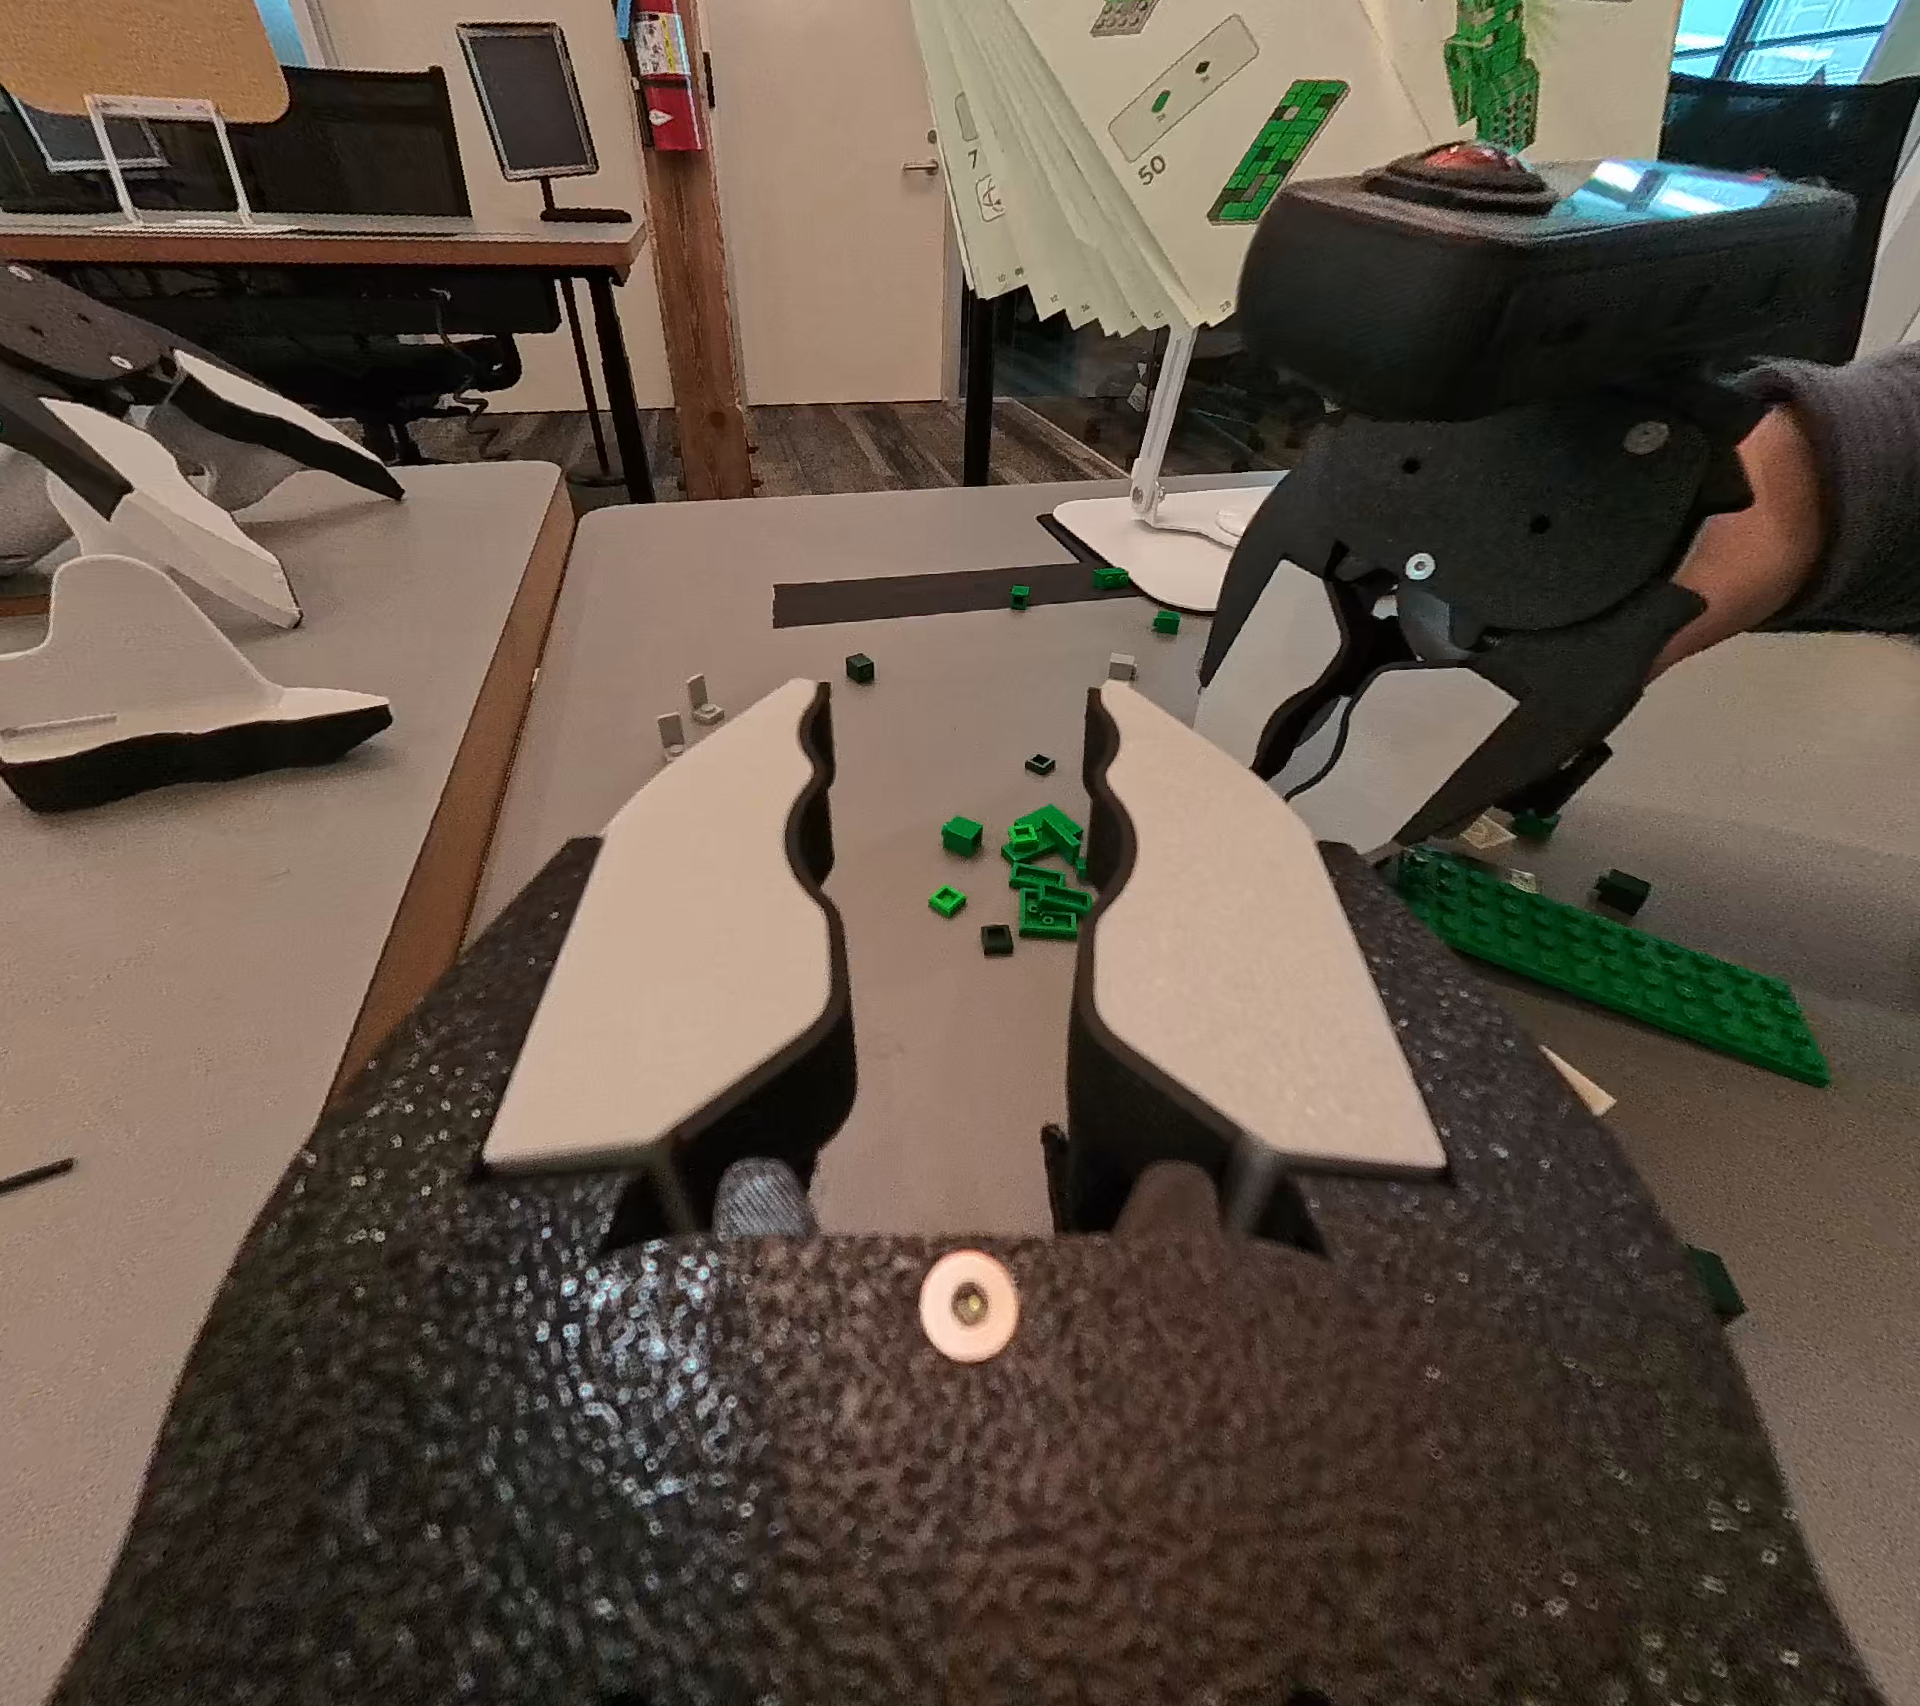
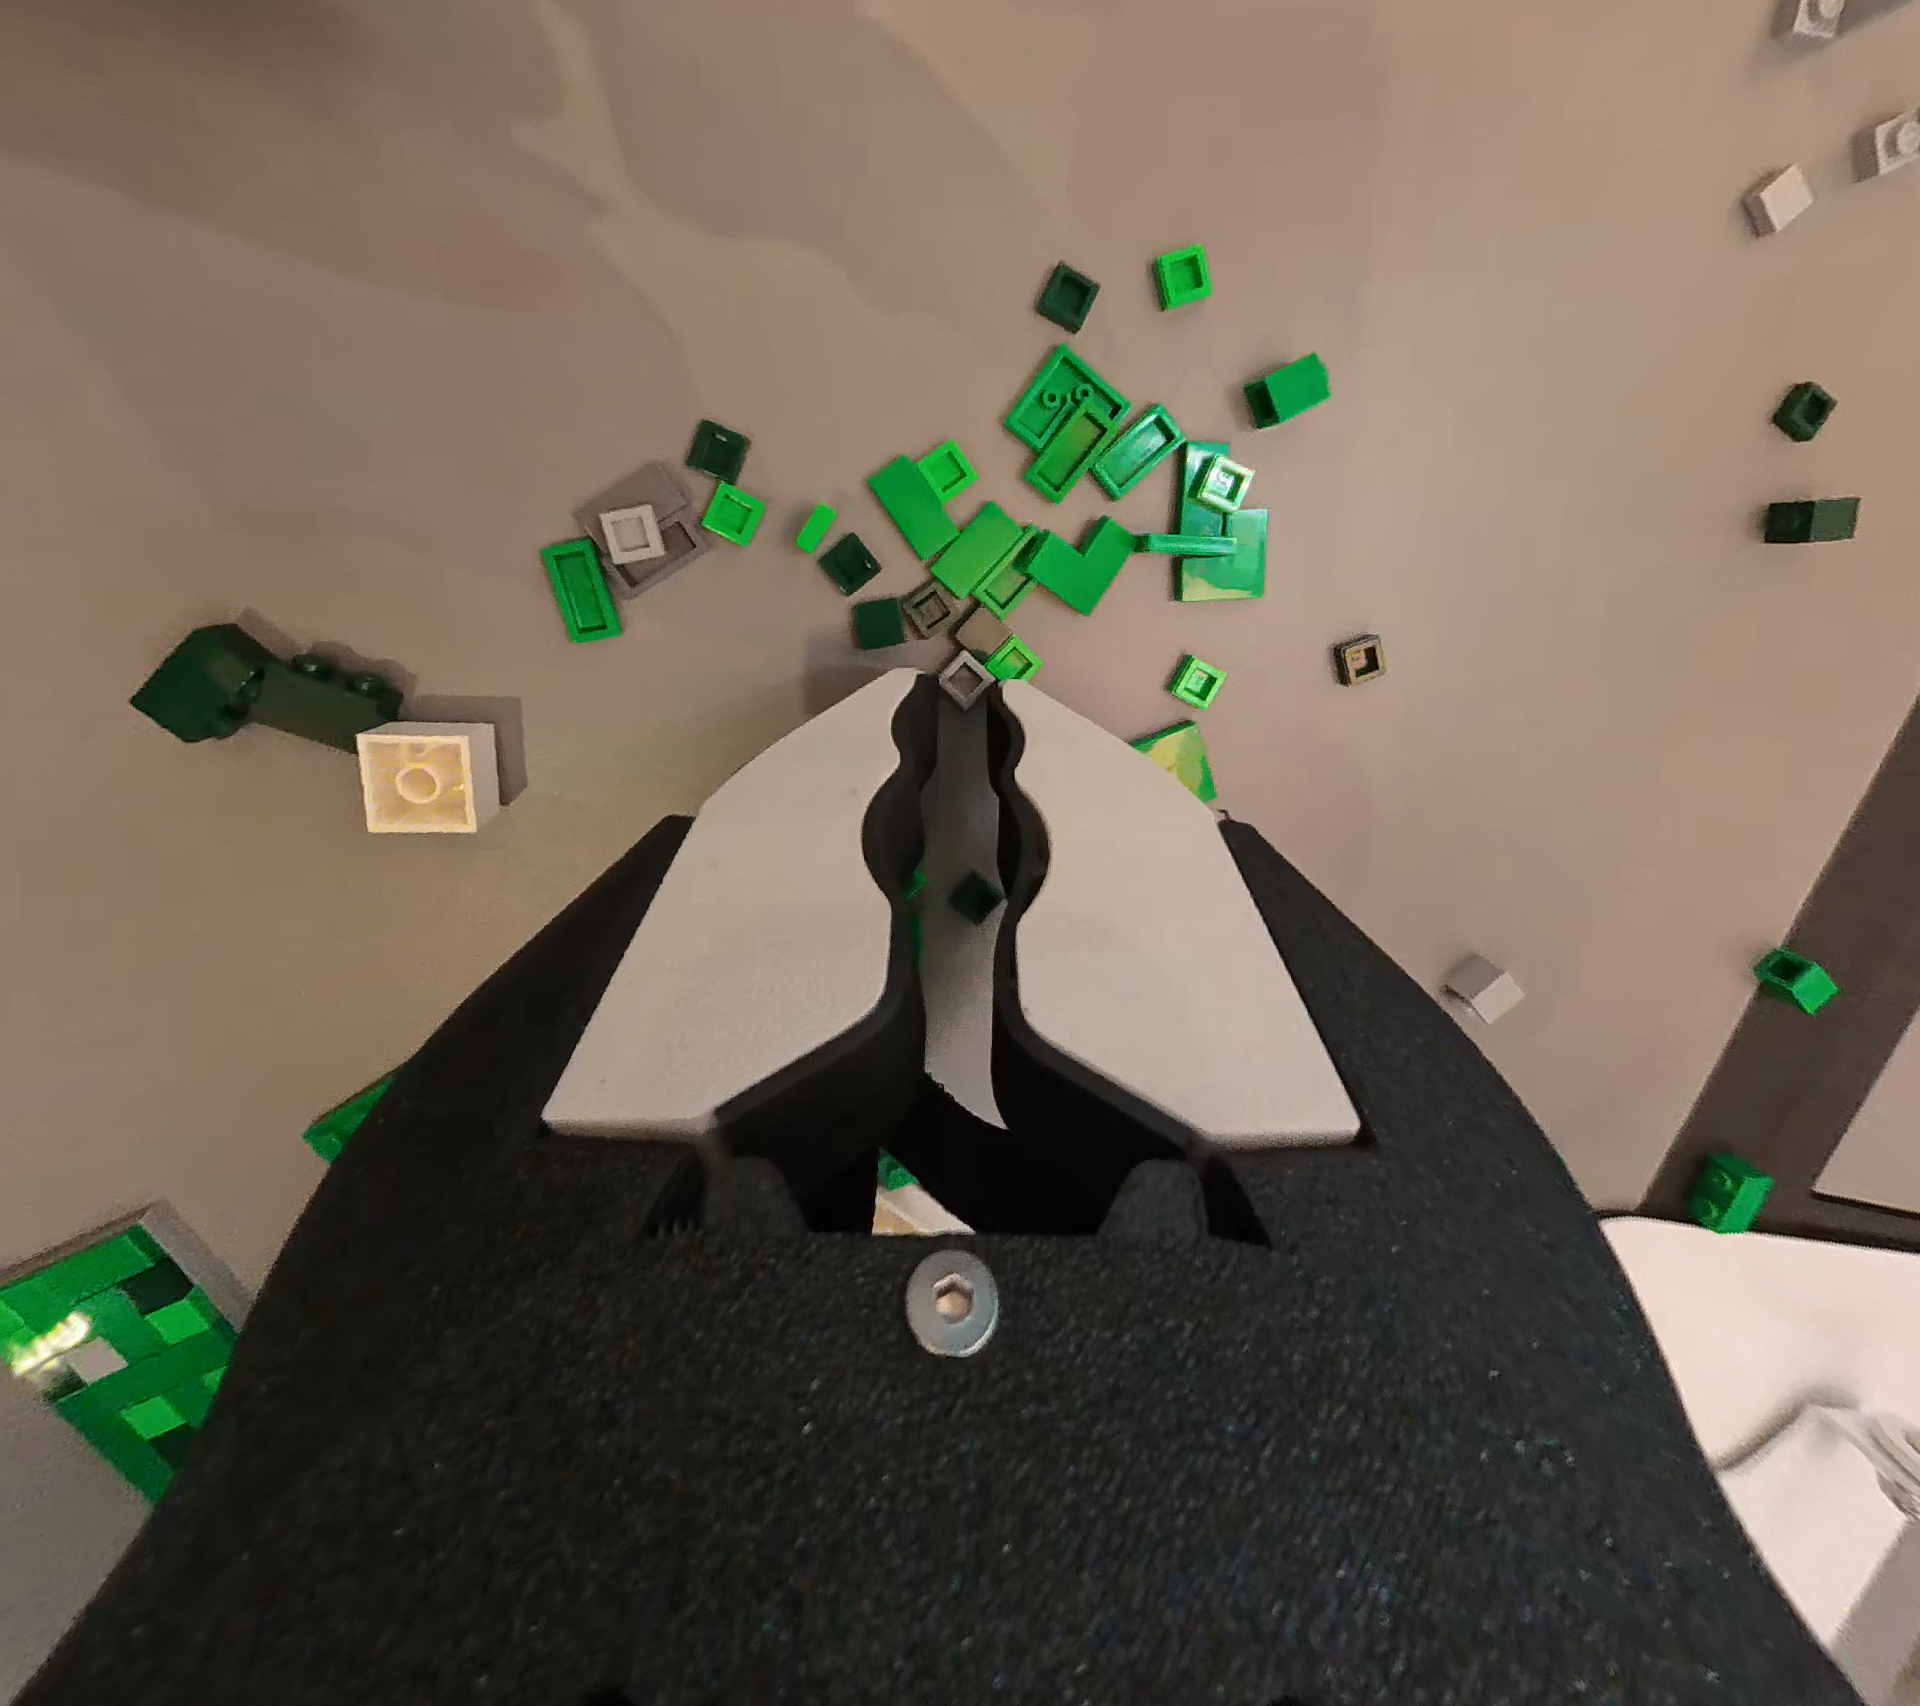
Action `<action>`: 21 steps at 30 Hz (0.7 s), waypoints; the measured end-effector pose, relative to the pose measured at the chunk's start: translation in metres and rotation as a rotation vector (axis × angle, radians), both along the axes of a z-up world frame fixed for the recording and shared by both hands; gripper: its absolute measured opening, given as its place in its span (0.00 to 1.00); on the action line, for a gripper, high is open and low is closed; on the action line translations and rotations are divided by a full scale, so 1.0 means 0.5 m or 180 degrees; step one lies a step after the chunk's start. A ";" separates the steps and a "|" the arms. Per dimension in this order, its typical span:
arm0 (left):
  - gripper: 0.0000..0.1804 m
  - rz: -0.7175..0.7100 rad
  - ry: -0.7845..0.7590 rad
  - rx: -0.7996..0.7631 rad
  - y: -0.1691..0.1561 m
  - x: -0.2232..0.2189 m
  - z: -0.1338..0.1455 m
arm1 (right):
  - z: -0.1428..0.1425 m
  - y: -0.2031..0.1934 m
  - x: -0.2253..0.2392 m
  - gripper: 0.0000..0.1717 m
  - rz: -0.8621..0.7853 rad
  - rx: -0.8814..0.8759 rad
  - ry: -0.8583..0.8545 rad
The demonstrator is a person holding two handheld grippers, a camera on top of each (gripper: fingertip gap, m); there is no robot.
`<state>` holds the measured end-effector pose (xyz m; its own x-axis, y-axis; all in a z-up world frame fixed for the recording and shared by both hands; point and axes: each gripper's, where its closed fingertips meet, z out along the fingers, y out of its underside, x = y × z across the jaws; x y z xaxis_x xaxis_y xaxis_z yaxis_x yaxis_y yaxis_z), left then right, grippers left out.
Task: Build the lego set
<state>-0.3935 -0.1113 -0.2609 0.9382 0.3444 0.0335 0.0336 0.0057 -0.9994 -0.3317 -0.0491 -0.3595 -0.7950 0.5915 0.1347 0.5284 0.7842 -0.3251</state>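
Your right tongs (image 2: 966, 688) pinch a small grey square tile (image 2: 964, 682) at their tips, its hollow underside facing you, just above the counter (image 2: 416, 306). Just beyond it lies the heap of green tiles (image 2: 1049, 534), some flat, some flipped, with two grey tiles (image 2: 954, 617) at its near edge. Your left tongs (image 1: 958, 721) hang open and bare over the counter, green tiles (image 1: 1044, 872) below.

A dense heap of green tiles (image 2: 1081, 503) crowded the table (image 2: 416, 202) just ahead of the right gripper (image 2: 961, 690), whose tips pinched a small grey tile (image 2: 963, 682). Bare tabletop lay open beyond and left of the heap. The white brick (image 2: 421, 778), dark green bricks (image 2: 260, 690) and green baseplate (image 1: 1621, 970) blocked the sides.
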 end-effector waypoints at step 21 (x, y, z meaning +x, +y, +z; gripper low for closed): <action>0.24 -0.0058 -0.0084 0.0032 0.002 0.000 -0.001 | 0.015 0.008 -0.020 0.01 0.0228 0.0009 0.0234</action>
